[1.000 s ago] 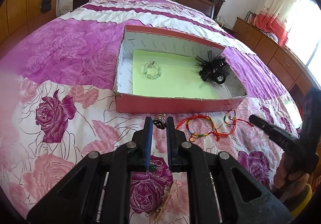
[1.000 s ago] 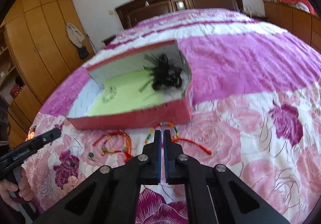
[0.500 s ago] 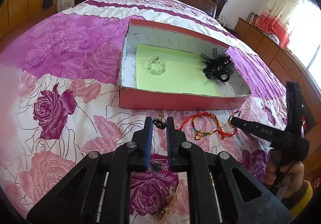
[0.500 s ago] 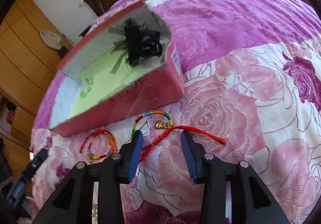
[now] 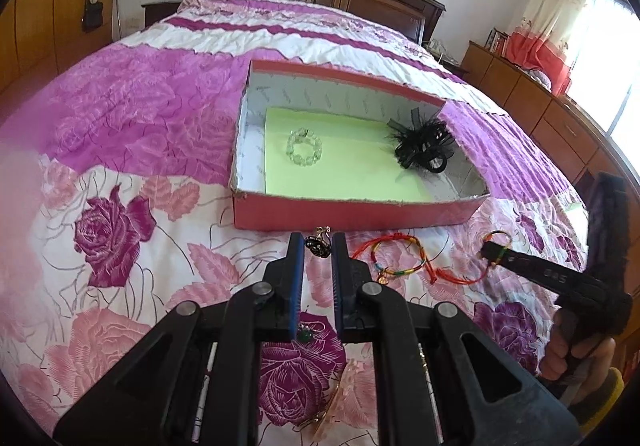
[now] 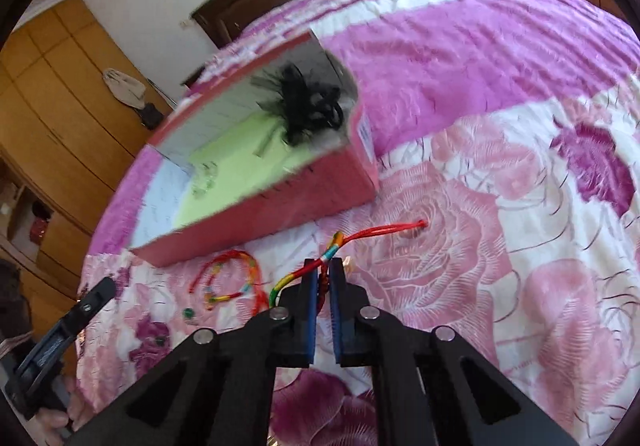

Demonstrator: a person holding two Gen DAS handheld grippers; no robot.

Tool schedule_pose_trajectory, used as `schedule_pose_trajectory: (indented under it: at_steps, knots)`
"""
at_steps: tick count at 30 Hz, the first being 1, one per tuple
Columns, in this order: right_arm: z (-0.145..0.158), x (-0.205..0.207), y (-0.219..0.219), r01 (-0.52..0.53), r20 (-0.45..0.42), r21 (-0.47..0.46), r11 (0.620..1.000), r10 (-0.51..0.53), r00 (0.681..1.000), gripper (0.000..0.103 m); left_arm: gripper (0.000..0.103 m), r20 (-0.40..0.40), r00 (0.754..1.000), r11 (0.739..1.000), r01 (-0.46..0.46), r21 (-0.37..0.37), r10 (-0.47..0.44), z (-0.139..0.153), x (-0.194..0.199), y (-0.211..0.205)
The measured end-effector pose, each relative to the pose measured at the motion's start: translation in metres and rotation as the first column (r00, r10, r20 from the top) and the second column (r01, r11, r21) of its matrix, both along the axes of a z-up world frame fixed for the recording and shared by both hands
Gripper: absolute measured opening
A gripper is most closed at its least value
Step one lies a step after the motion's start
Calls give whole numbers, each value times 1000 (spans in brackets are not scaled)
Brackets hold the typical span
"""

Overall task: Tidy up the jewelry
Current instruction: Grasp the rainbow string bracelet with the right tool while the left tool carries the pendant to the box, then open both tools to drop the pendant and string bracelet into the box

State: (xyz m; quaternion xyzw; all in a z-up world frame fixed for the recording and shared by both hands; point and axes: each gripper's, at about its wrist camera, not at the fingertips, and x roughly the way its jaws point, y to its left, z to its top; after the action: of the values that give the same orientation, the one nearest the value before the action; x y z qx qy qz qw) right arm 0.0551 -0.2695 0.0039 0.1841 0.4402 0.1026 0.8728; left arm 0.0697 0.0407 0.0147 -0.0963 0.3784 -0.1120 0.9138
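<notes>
The right tool (image 6: 324, 278) has just snapped its jaws together on the red string bracelet (image 6: 362, 236) lying on the bed (image 6: 460, 266). A moment ago the jaws stood wide on each side of the string; now the string is pinched between them, just in front of the red box (image 6: 280, 202). So this bracelet looks ready to go up and into the box, where a clear bead bracelet (image 5: 304, 146) and a black feather clip (image 5: 424, 144) lie. The left tool (image 5: 316, 258) is squeezed narrow and holds nothing. A second colourful bracelet (image 5: 394, 258) and a dark earring (image 5: 318, 244) wait on the bed. The right view is blurry, and the gripped spot is partly hidden.
</notes>
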Motion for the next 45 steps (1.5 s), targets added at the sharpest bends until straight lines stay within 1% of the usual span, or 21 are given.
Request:
schedule_pose_trajectory:
  at_steps: [3,5,9,13,15,18,24,26,28,31,34,37,40,45]
  knots:
    - [18,-9,3,-19,75,2,1000,19,997,7,5,29,1000,1000,-4,-2,4,7,-2,0]
    - [30,-15,6,-29,125,-12,1000,30,992,7,5,54,998,1000,-6,2,6,13,-4,-1]
    - [53,-24,16,-47,232,-48,998,57,971,7,5,124,992,999,-9,35,4,26,-5,-5]
    - [71,-21,28,-63,302,-86,994,86,949,7,5,169,986,999,-10,51,2,35,2,-8]
    - [78,-17,33,-69,331,-109,992,101,938,7,5,187,982,999,-17,52,7,38,9,-9]
    - [85,-8,37,-74,358,-100,992,105,928,7,5,213,977,999,-29,46,18,40,19,-9]
    - [95,17,38,-25,438,-119,993,75,896,7,5,295,955,995,-69,75,44,39,48,-11]
    - [95,29,39,0,458,-144,990,67,887,7,5,304,951,995,-77,67,53,37,55,-11]
    - [92,40,39,11,456,-164,986,66,888,7,5,292,954,994,-84,66,61,32,66,-11]
    - [79,59,42,23,418,-201,979,64,906,7,5,249,966,994,-85,71,65,20,80,-13]
    - [63,71,44,20,367,-233,972,68,928,7,5,187,981,994,-70,83,53,6,92,-17]
    - [47,80,46,10,307,-264,964,75,949,7,5,120,992,993,-49,112,35,-9,101,-23]
    - [32,87,47,-2,251,-292,956,79,965,7,5,67,997,990,-36,135,27,-21,106,-28]
    - [17,95,47,-16,177,-316,949,76,981,8,5,-4,1000,989,-12,145,13,-33,111,-31]
